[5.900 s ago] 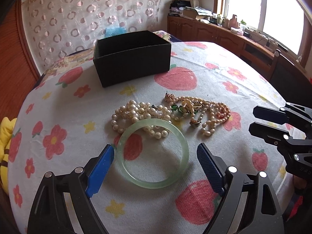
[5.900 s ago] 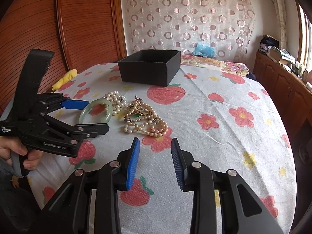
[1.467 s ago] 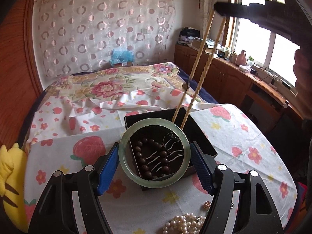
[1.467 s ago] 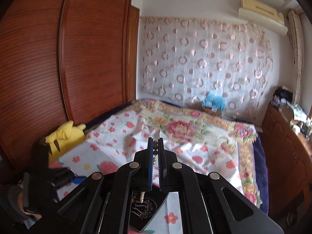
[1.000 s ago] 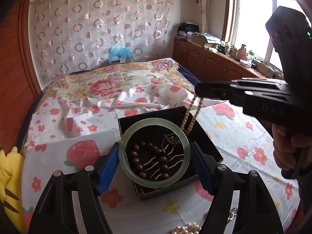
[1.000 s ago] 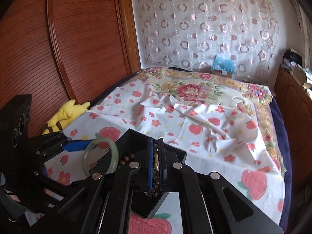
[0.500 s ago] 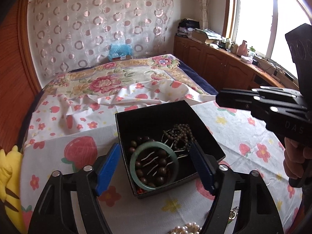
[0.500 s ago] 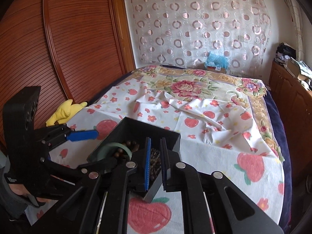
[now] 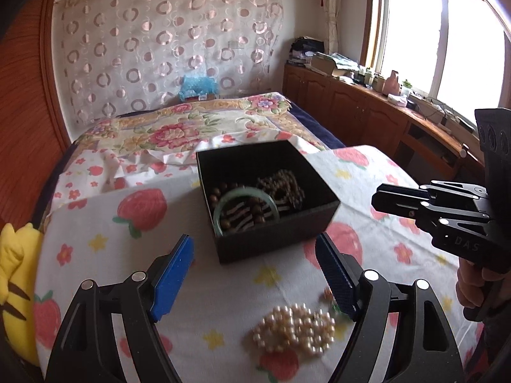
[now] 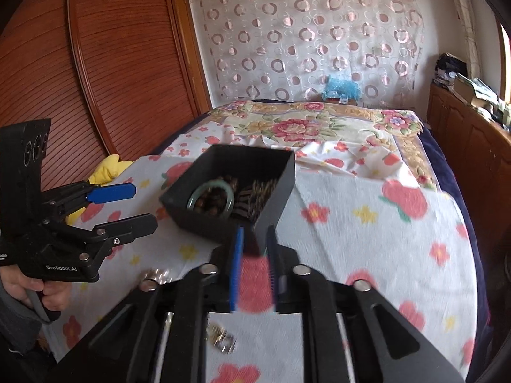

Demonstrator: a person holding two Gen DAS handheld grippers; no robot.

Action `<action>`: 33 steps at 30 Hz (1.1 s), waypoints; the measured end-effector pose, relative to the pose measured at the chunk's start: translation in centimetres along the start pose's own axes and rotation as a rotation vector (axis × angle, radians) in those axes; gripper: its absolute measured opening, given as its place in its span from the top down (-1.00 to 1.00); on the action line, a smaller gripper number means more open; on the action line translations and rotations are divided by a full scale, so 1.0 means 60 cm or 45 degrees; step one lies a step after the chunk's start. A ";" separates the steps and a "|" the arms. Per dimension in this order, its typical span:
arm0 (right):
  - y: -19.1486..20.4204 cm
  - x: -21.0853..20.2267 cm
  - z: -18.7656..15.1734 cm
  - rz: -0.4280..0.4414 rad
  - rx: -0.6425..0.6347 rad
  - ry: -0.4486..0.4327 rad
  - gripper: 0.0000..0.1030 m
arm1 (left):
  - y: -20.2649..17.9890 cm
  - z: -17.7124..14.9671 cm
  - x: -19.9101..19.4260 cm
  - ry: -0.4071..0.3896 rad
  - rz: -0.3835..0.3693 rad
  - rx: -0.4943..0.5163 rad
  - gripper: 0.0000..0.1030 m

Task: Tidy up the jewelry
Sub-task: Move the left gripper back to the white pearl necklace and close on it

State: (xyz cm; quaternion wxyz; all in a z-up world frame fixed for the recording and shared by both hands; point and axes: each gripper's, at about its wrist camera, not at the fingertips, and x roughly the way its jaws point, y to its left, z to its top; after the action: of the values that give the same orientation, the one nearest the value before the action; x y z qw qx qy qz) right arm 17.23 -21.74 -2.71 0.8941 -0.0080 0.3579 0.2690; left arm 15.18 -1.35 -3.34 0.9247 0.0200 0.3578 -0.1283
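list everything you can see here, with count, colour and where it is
box: 1, black, open, middle of the table
bangle: 1, pale green, inside the box
bead strands: count unclear, dark brown, inside the box
pearls: 1 heap, cream, on the cloth in front of the box
tablecloth: 1, white with red strawberries and flowers
soft toy: 1, yellow, left table edge
left tool: 1, black with blue pads, open, empty
right tool: 1, black with blue pads, narrowly open, empty
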 end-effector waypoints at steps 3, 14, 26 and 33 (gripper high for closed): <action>0.013 -0.012 -0.027 -0.014 -0.009 -0.004 0.54 | -0.006 -0.028 -0.009 0.011 -0.001 0.000 -0.46; 0.052 -0.060 -0.116 -0.051 -0.006 -0.006 0.21 | -0.007 -0.112 -0.041 0.052 0.003 -0.071 -0.46; 0.065 -0.077 -0.172 -0.079 -0.006 0.027 0.09 | -0.025 -0.133 -0.037 0.102 -0.054 -0.082 0.09; 0.064 -0.072 -0.189 -0.081 -0.006 0.052 0.09 | -0.025 -0.119 -0.005 0.157 -0.086 -0.105 0.21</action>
State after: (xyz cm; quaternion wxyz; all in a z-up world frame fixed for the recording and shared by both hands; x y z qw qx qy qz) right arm 5.57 -22.89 -7.66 0.8947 -0.0269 0.3749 0.2412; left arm 9.90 -1.81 -8.38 0.8962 -0.0223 0.4195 -0.1430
